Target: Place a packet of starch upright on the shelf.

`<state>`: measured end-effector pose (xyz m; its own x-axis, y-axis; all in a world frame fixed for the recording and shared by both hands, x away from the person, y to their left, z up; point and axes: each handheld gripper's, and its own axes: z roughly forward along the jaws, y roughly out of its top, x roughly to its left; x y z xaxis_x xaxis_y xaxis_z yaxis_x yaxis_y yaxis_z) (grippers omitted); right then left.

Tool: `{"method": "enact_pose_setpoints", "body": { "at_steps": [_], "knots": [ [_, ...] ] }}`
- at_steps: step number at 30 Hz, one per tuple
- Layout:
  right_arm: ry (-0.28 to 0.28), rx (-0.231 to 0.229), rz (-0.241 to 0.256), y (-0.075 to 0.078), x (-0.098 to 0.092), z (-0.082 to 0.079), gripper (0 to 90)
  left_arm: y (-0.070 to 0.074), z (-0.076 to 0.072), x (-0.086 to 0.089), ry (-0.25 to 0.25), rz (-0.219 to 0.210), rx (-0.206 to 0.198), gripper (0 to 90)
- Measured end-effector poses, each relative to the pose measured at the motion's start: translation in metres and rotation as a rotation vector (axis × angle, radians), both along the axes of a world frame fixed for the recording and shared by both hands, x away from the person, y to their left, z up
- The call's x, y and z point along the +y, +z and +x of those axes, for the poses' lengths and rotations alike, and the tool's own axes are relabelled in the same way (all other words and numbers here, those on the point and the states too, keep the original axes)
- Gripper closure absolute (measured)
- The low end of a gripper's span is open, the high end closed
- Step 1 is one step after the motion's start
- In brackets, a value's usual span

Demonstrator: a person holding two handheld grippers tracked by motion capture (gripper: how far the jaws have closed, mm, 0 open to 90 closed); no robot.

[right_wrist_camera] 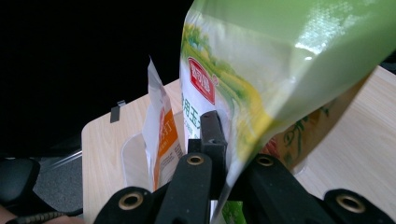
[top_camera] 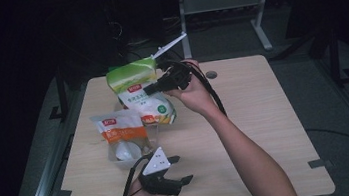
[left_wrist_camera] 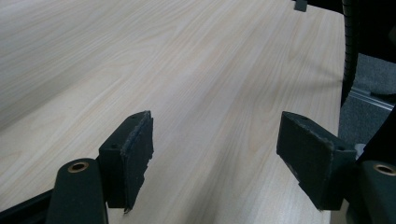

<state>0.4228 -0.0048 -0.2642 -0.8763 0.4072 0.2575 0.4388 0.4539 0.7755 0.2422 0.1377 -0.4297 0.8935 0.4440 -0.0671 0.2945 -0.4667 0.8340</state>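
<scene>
right gripper [top_camera: 153, 87] is up over the far-left part of the wooden table [top_camera: 265, 117], jaws clamped on the edge of a green bag [top_camera: 132, 78]; in the right gripper view the green bag [right_wrist_camera: 280, 60] hangs pinched between the two black jaws. bag's lower end sits on or just above the table, can't tell which. an orange-and-white bag [top_camera: 121, 129] stands just beside it, nearer the person, in a clear container [top_camera: 119, 155]. left gripper [top_camera: 179, 170] hovers low at the near edge, jaws wide apart, nothing between them, just bare table [left_wrist_camera: 210, 70].
</scene>
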Motion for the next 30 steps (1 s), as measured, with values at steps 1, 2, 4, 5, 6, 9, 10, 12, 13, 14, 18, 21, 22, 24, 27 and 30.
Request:
{"method": "enact_pose_setpoints", "body": {
  "at_steps": [1, 2, 4, 5, 6, 9, 10, 12, 13, 14, 18, 21, 22, 24, 27, 30],
  "knots": [
    [0.002, -0.001, 0.000, 0.000, 0.002, 0.001, 90.0, 0.000, 0.000, 0.000, 0.000, 0.000, 0.000, 26.9],
    [0.002, 0.001, 0.002, -0.001, 0.004, 0.002, 90.0, 0.000, 0.000, 0.000, -0.001, 0.001, 0.000, 27.0],
    [0.006, 0.003, 0.000, -0.001, 0.008, 0.003, 90.0, 0.000, 0.000, 0.001, 0.000, 0.001, 0.001, 26.9],
    [0.005, 0.007, 0.002, -0.002, 0.010, 0.004, 90.0, 0.000, 0.000, 0.001, 0.001, -0.001, 0.001, 26.9],
    [0.009, -0.003, 0.001, -0.002, 0.012, 0.005, 90.0, 0.000, 0.000, 0.001, 0.001, -0.002, 0.002, 27.0],
    [0.009, 0.018, 0.005, -0.004, 0.019, 0.005, 90.0, 0.000, 0.000, 0.001, 0.003, -0.003, 0.006, 26.9],
    [0.013, 0.013, 0.005, -0.005, 0.021, 0.006, 90.0, 0.000, 0.000, 0.001, 0.003, -0.003, 0.007, 26.9],
    [0.015, 0.019, 0.006, -0.007, 0.024, 0.007, 90.0, 0.000, 0.000, 0.001, 0.003, -0.003, 0.005, 26.9],
    [0.017, 0.016, 0.006, -0.009, 0.026, 0.008, 90.0, 0.000, 0.000, 0.001, 0.002, -0.003, 0.005, 26.9],
    [0.019, 0.020, 0.009, -0.010, 0.027, 0.009, 90.0, 0.000, 0.000, 0.001, 0.002, -0.003, 0.004, 26.9],
    [0.019, 0.032, 0.008, -0.015, 0.033, 0.012, 90.0, 0.000, 0.000, 0.001, 0.000, 0.002, 0.002, 26.9],
    [0.027, 0.038, 0.014, -0.019, 0.037, 0.013, 90.0, 0.000, 0.000, 0.001, 0.003, 0.003, 0.006, 26.9],
    [0.025, 0.044, 0.016, -0.020, 0.038, 0.013, 90.0, 0.000, 0.000, 0.001, 0.003, 0.002, 0.007, 26.9],
    [0.027, 0.049, 0.016, -0.023, 0.041, 0.015, 90.0, 0.000, 0.000, 0.001, 0.002, 0.003, 0.006, 26.9],
    [0.033, 0.050, 0.019, -0.028, 0.047, 0.016, 90.0, 0.000, 0.000, 0.001, 0.005, -0.006, 0.010, 26.9],
    [0.038, 0.055, 0.022, -0.033, 0.052, 0.017, 90.0, 0.001, 0.000, 0.002, 0.006, -0.004, 0.009, 26.9]
  ]
}}
